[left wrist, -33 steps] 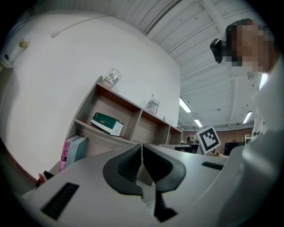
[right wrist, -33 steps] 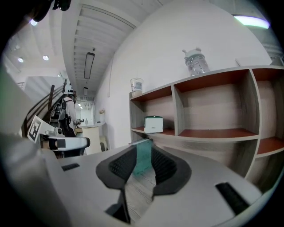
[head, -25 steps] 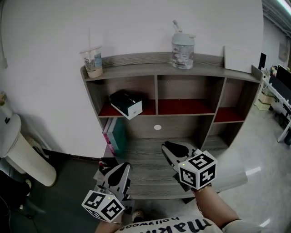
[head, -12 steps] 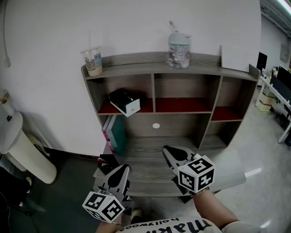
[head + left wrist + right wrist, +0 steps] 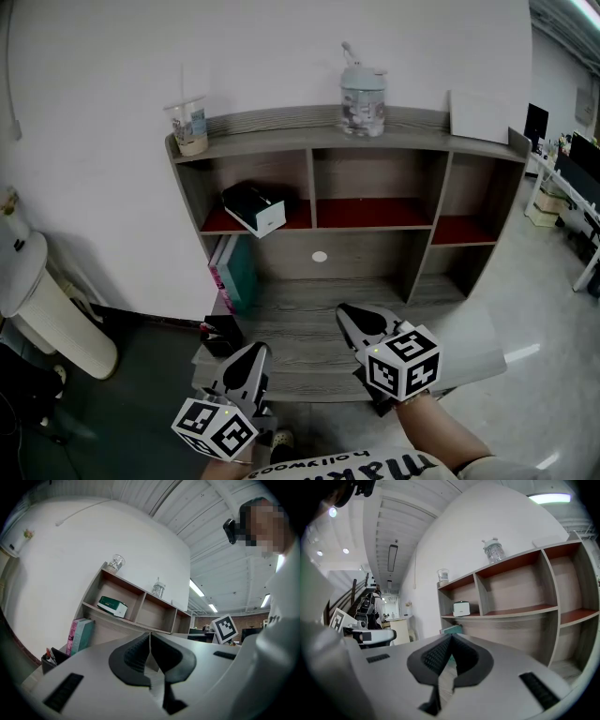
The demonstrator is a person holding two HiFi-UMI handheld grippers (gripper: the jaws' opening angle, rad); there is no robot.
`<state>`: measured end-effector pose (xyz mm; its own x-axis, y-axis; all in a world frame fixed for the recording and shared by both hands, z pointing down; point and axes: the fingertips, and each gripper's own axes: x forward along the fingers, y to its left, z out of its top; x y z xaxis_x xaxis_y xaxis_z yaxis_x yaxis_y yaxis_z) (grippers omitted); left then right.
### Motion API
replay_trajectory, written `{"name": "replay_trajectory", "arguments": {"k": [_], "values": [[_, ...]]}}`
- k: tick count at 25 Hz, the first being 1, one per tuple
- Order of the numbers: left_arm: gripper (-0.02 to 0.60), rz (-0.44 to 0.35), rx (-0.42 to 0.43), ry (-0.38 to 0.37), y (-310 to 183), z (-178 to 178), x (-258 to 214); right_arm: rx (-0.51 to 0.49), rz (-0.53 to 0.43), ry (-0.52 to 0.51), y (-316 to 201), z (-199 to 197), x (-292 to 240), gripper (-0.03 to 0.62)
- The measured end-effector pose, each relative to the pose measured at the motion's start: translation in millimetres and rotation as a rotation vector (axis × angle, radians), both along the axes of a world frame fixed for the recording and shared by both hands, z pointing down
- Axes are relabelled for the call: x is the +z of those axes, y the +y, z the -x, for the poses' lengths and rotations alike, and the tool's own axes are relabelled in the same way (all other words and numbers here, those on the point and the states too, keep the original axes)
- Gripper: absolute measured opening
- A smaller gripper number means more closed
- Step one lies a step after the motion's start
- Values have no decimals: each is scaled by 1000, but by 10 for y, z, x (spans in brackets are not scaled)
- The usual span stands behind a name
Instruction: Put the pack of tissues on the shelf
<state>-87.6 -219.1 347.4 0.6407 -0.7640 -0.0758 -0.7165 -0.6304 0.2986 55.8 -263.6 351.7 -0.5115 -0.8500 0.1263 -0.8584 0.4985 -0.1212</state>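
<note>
Pack lies in shelf left bay, well ahead of both fingertips. Left gripper, right gripper: jaws together, empty. Placement looks done; next, just back away.

The head view looks steeply down on the shelf from nearby; both gripper views face that same shelf level, from lower down.

Left gripper at 7 o'clock, right gripper at 5 o'clock, both level, jaws together, empty
</note>
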Motion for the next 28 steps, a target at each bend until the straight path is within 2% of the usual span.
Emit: {"name": "replay_trajectory", "arguments": {"k": [28], "values": [[23, 37, 19, 7, -46, -39, 167, 2, 70, 75, -12, -4, 300, 8]]}}
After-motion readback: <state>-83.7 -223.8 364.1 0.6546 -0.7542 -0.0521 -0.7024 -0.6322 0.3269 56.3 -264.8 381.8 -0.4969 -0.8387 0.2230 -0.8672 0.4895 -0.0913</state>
